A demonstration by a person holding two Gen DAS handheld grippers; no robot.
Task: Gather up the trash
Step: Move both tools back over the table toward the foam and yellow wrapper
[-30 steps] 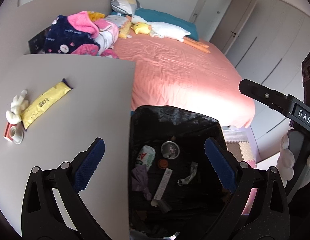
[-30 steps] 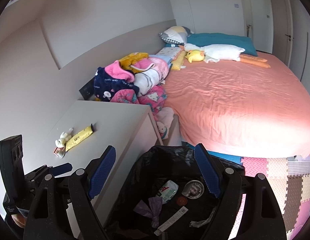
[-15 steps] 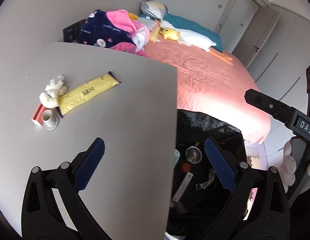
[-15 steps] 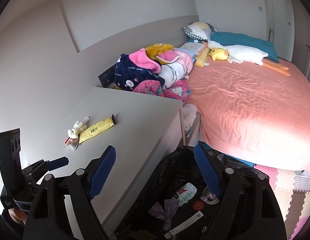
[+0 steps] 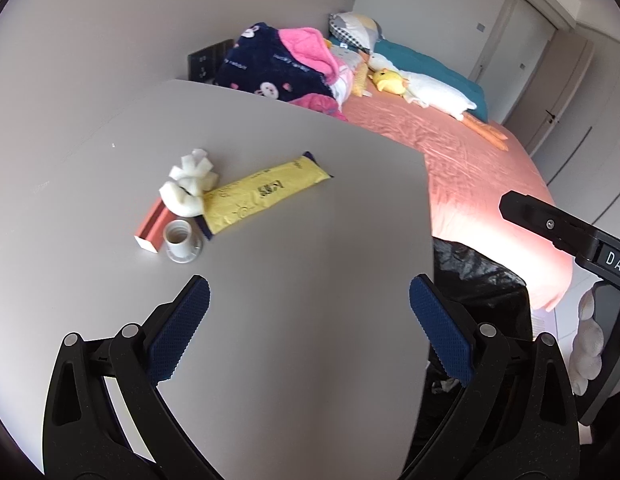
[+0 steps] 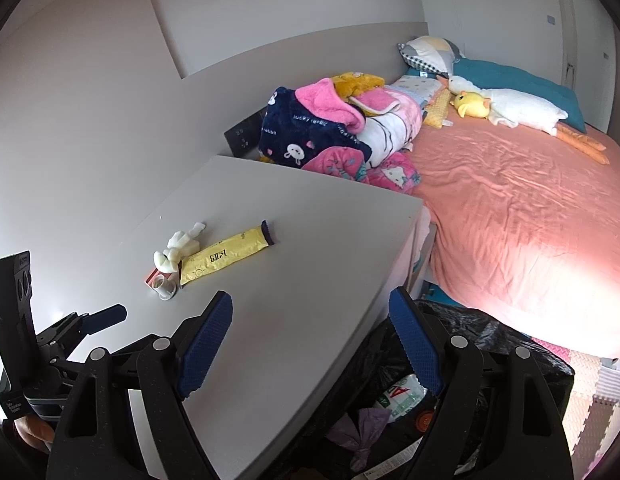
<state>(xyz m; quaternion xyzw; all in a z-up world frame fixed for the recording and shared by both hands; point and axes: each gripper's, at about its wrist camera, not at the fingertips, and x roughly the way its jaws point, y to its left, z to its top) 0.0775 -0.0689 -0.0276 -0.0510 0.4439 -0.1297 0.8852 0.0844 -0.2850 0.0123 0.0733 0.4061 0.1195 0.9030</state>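
Note:
A yellow wrapper [image 5: 262, 193] [image 6: 226, 255] lies on the grey table top [image 5: 290, 280] [image 6: 302, 240], beside crumpled white tissue [image 5: 190, 188] [image 6: 176, 250], a small red box [image 5: 152, 226] and a white bottle cap [image 5: 181, 241] [image 6: 164, 286]. My left gripper [image 5: 310, 328] is open and empty above the table, short of these. My right gripper [image 6: 310, 340] is open and empty over the table's near edge and the black-lined trash bin [image 6: 510, 360] [image 5: 478, 280], which holds a carton [image 6: 402, 398] and purple wrapper [image 6: 360, 434].
A bed with a salmon sheet [image 6: 510, 200] lies right of the table, with piled clothes [image 6: 330, 128] and a plush goose [image 6: 518, 110] at its head. Foam floor mats [image 6: 590, 412] lie beyond the bin. A black switch panel [image 6: 244, 136] is on the wall.
Both grippers have swung left from over the trash bin to the table. The trash pile on the table now sits nearer and more central. Both stay open.

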